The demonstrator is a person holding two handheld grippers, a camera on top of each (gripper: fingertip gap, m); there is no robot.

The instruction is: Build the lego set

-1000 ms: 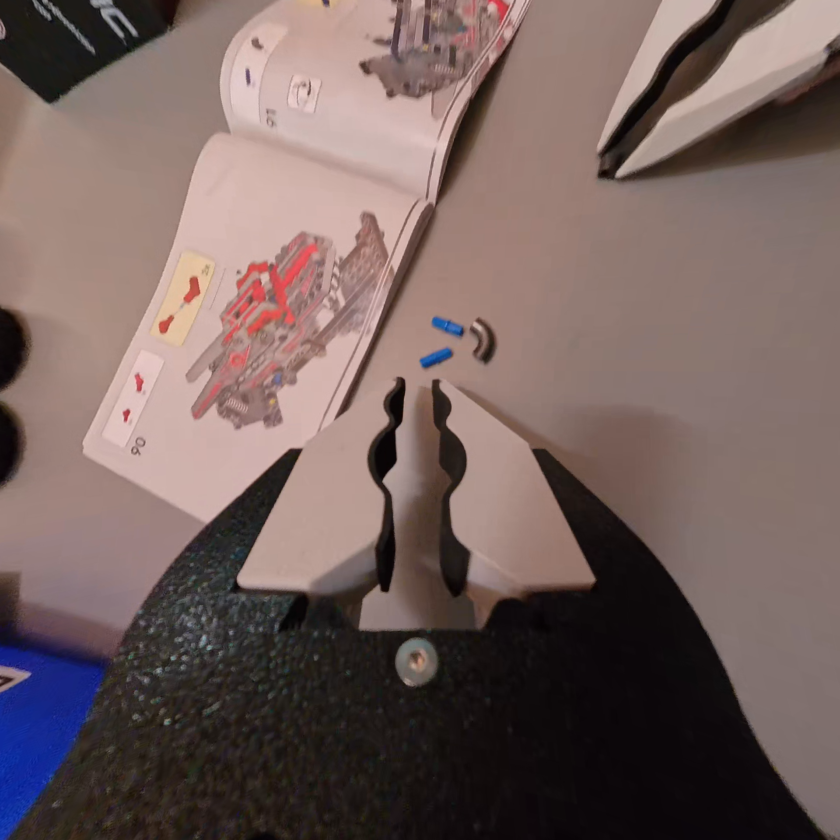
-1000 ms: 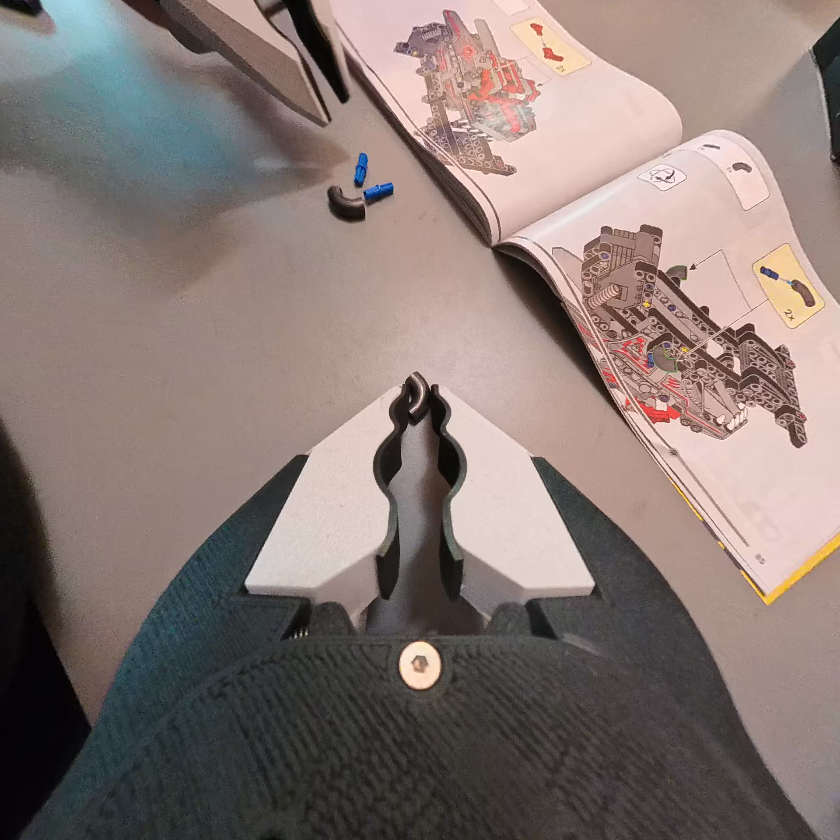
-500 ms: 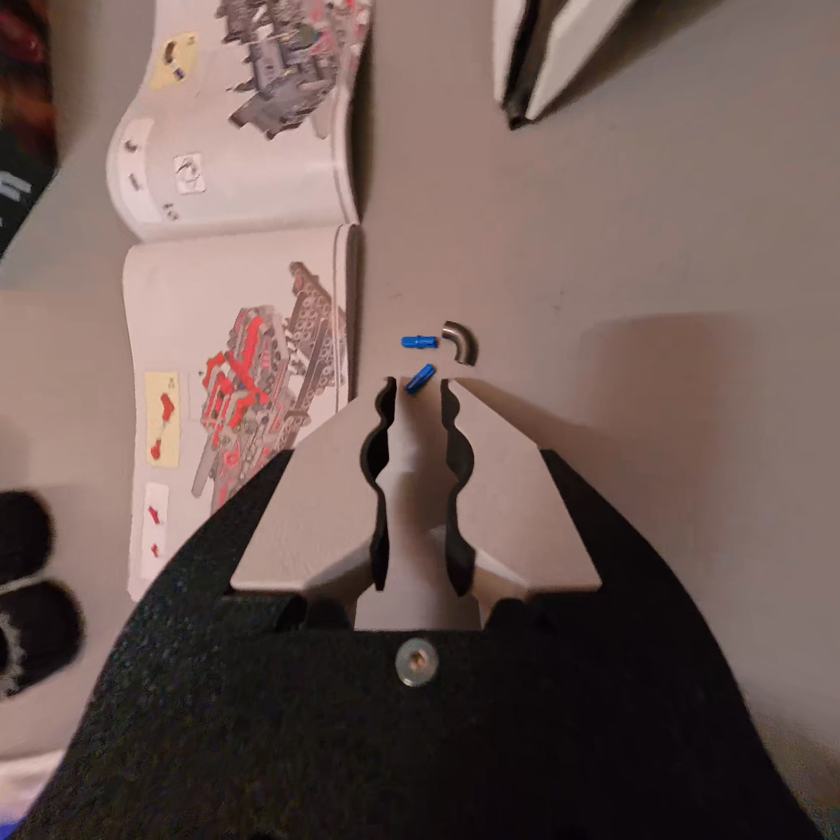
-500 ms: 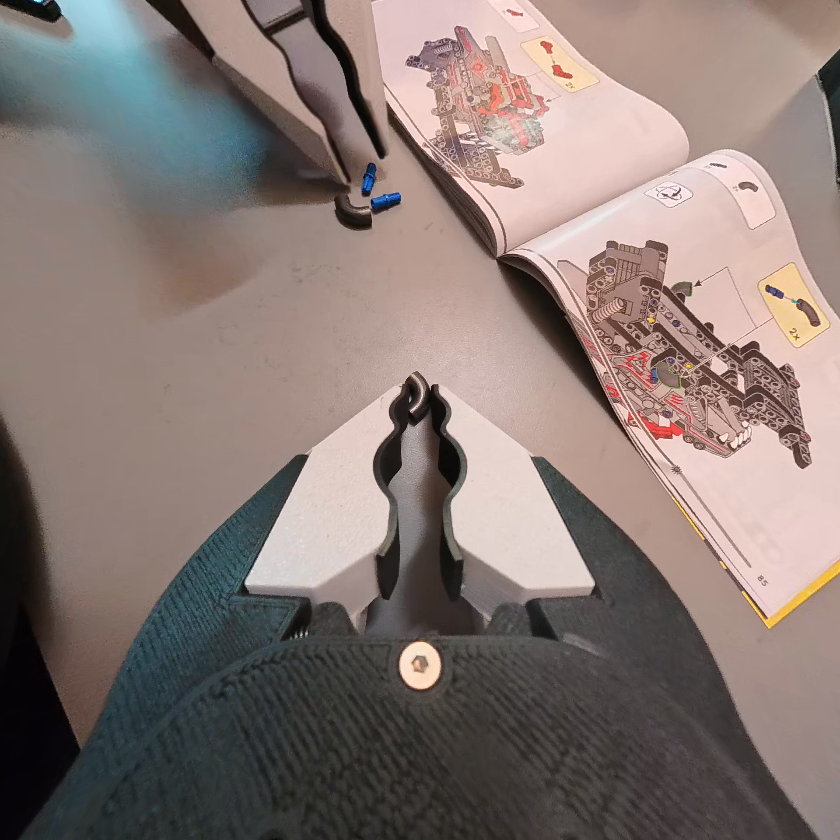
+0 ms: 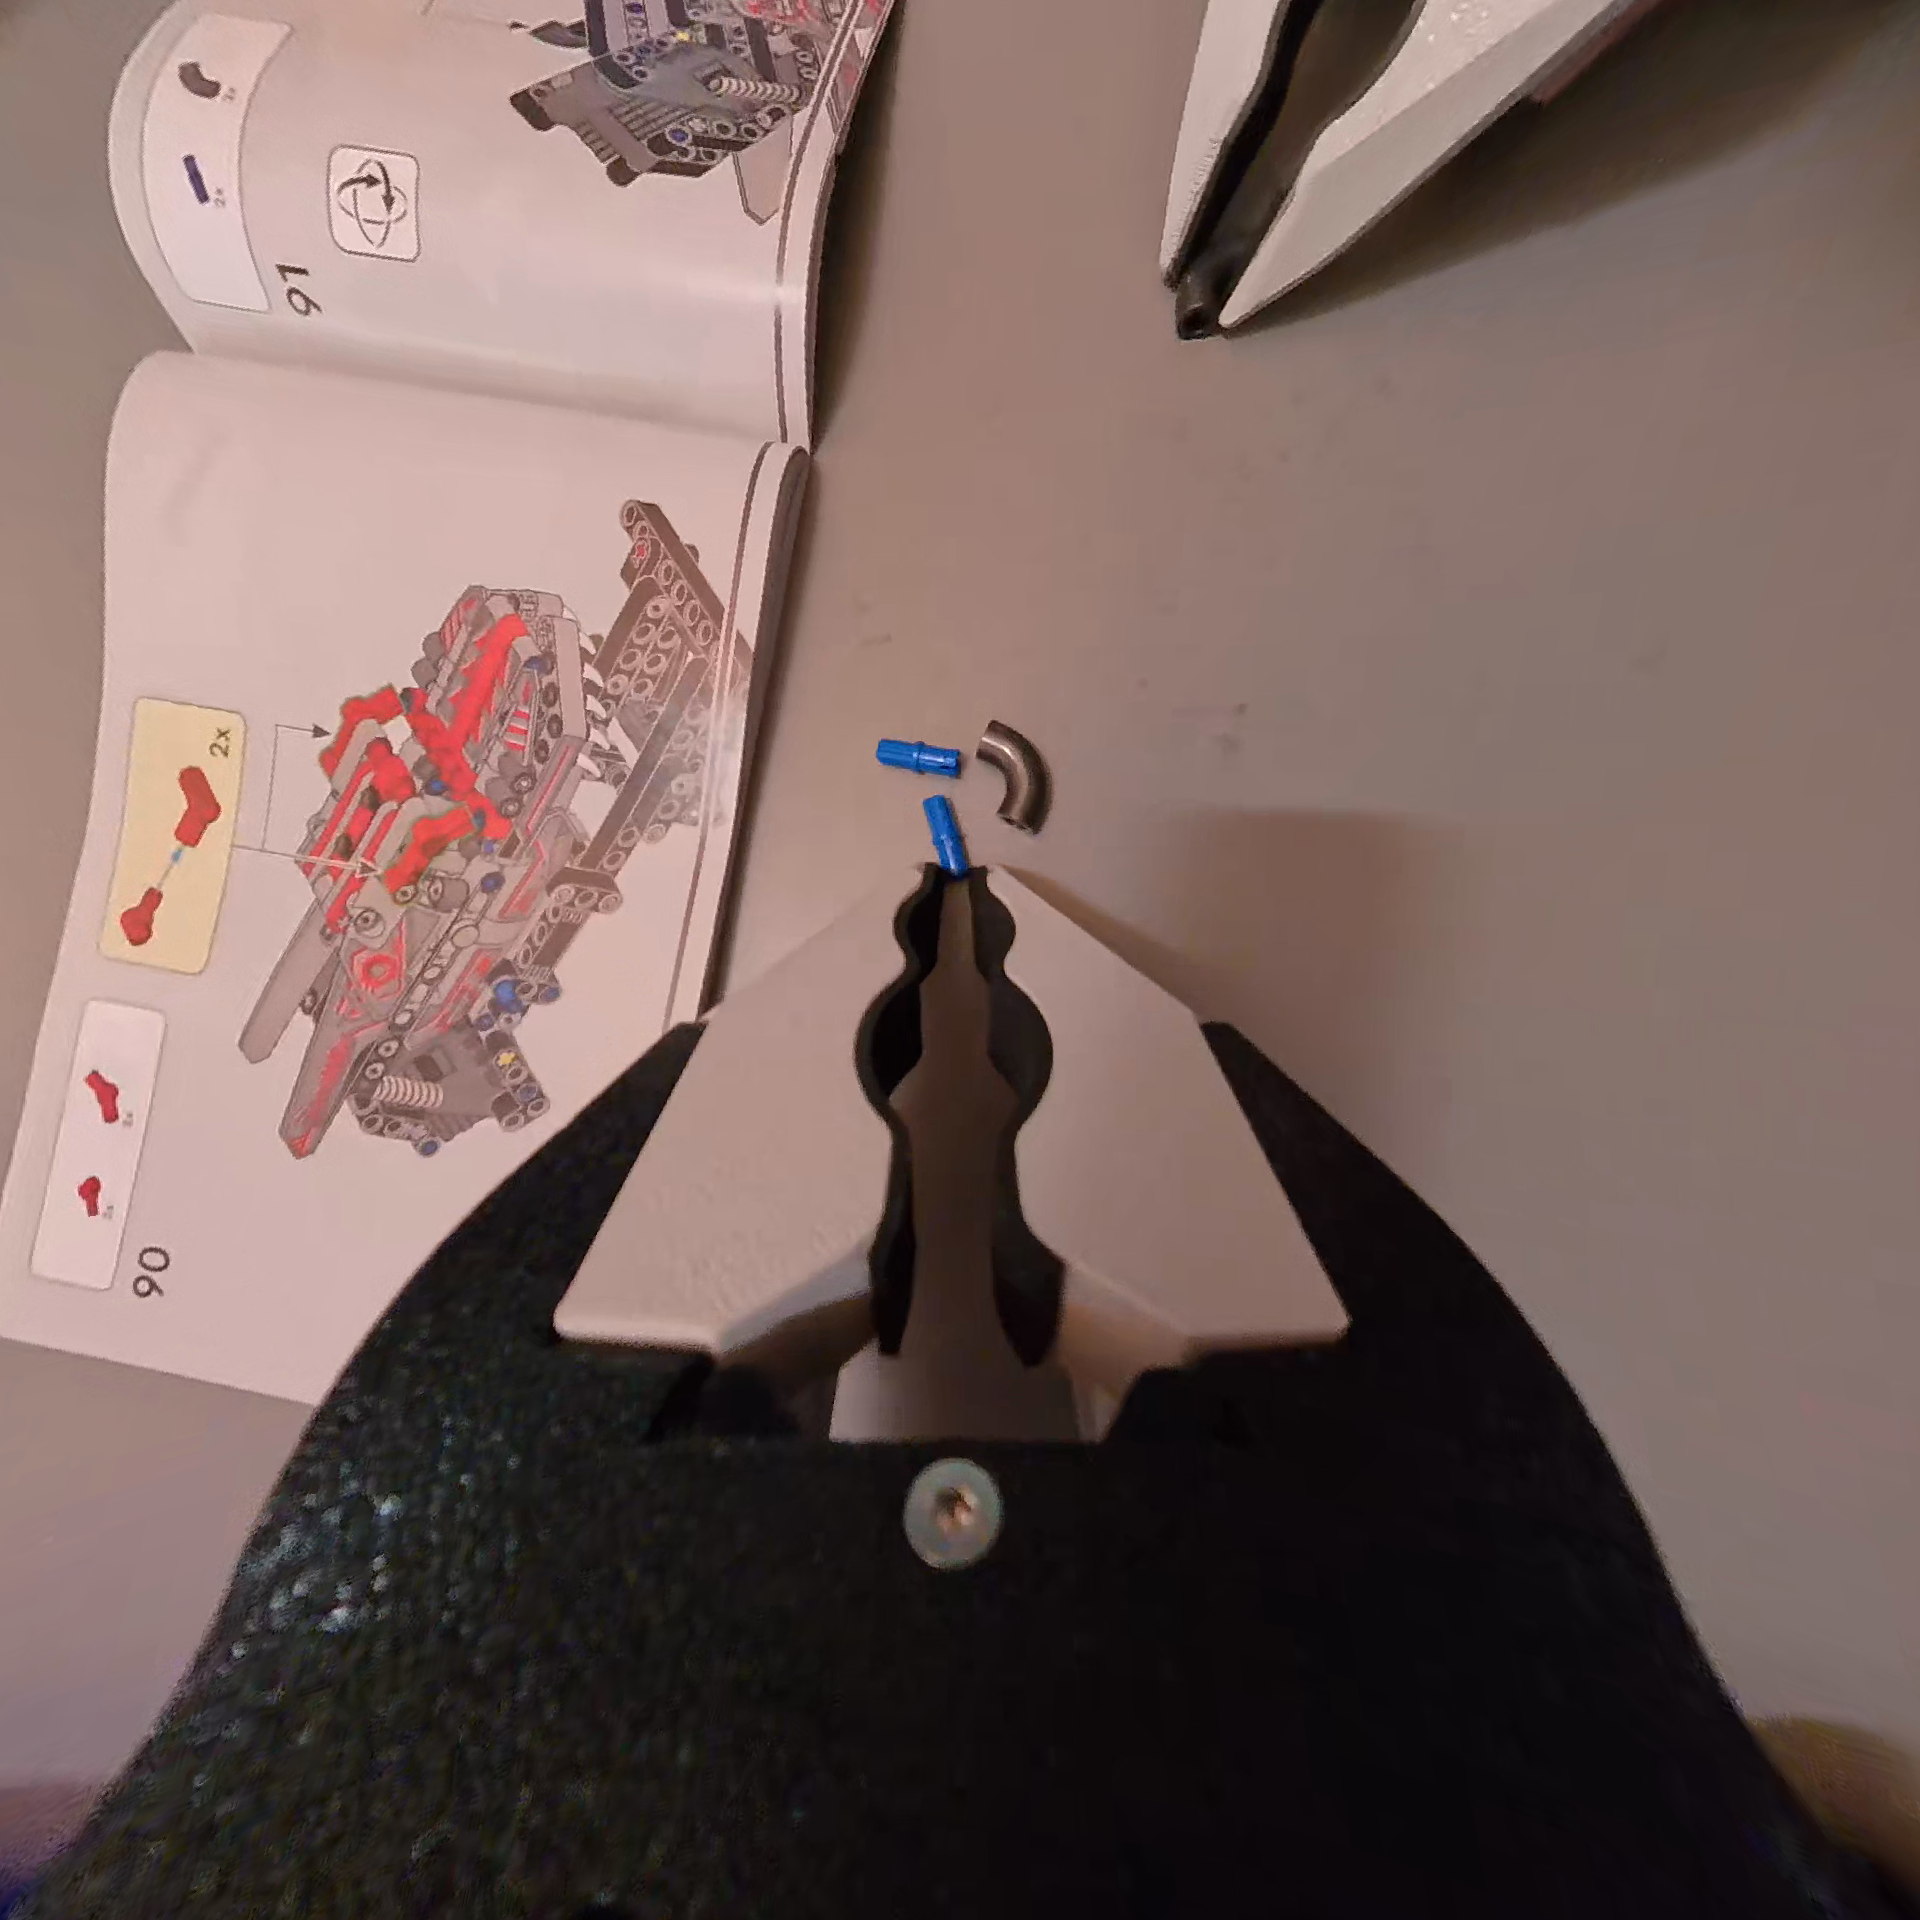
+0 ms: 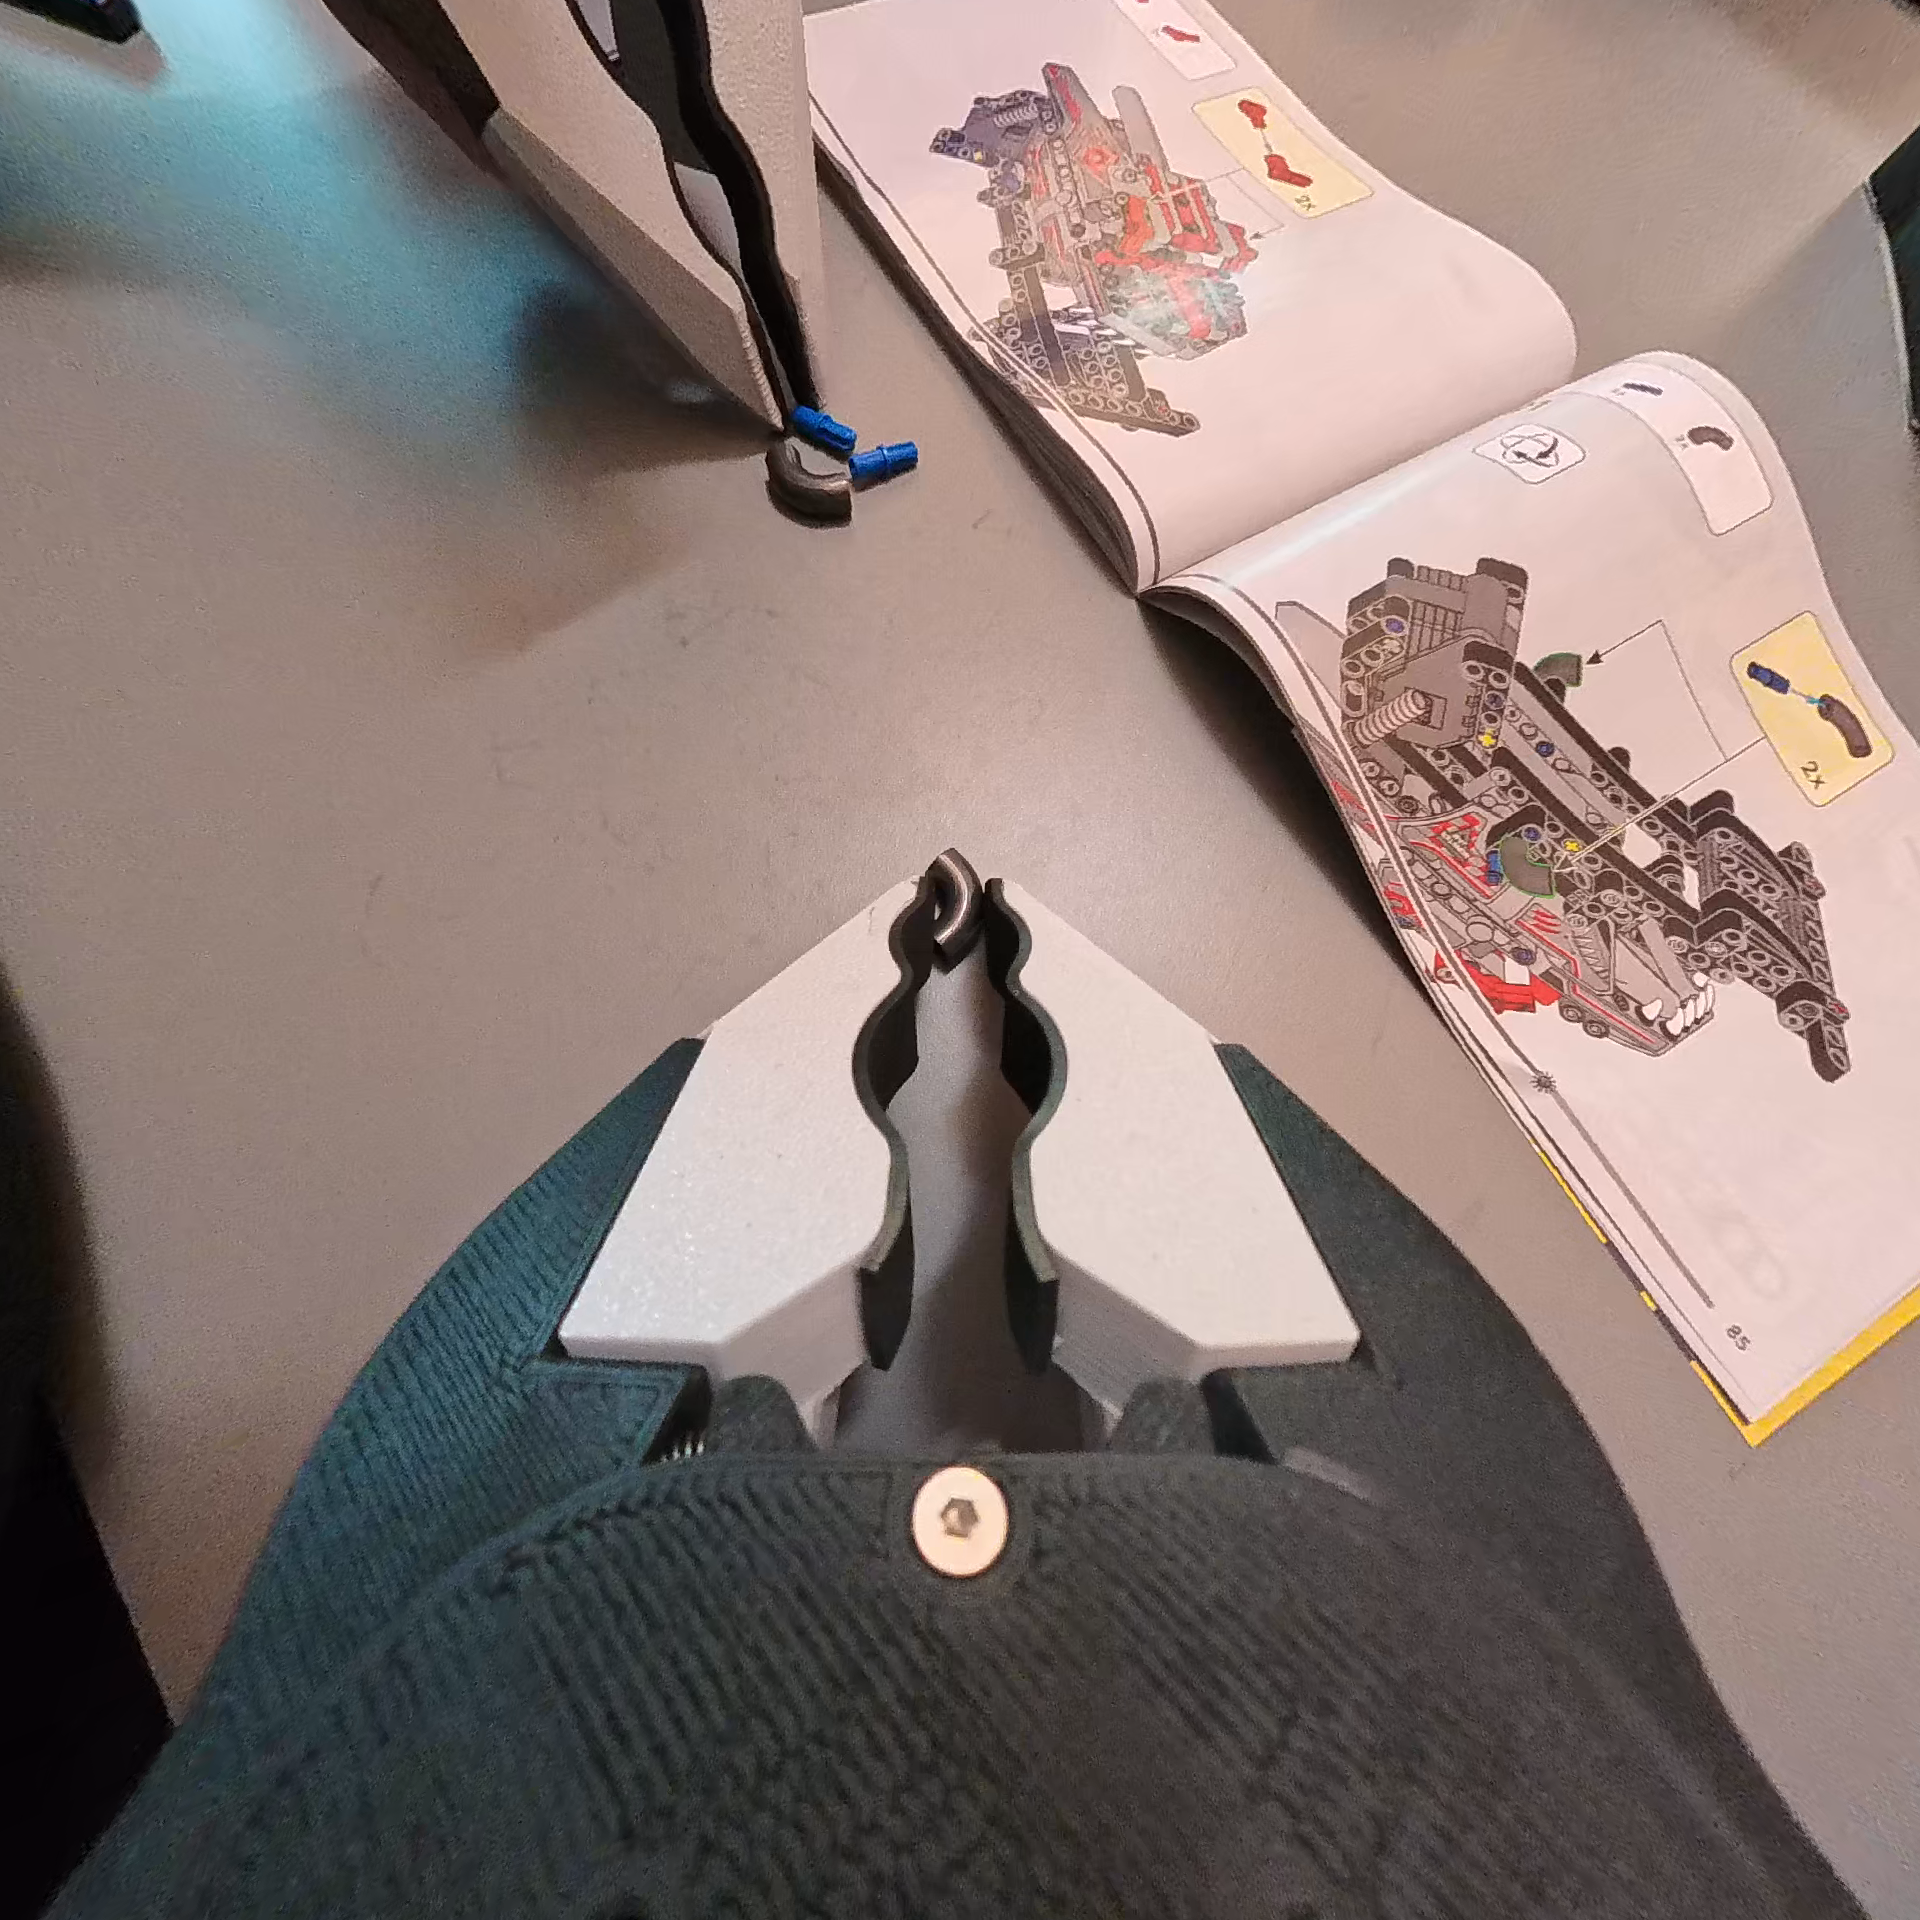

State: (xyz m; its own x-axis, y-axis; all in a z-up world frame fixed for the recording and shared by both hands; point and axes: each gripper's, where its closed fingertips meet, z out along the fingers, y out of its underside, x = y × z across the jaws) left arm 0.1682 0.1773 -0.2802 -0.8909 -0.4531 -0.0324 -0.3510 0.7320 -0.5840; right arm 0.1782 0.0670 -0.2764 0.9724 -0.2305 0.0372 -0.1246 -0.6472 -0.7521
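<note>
— What does the left gripper (image 5: 951,873) hold?
— A blue pin (image 5: 943,831), pinched at its tip. It points away, by the other pin (image 5: 916,755) and grey elbow (image 5: 1016,774).
— And the right gripper (image 6: 954,896)?
— Closed on a grey elbow piece (image 6: 951,902) over the table (image 6: 416,779), near the booklet (image 6: 1299,436).

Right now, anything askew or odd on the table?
Nothing damaged or spilled. The left tool pinches one blue pin by its very end, so most of it juts out. The instruction booklet lies open with bowed pages. A second blue pin and grey elbow lie loose.
</note>
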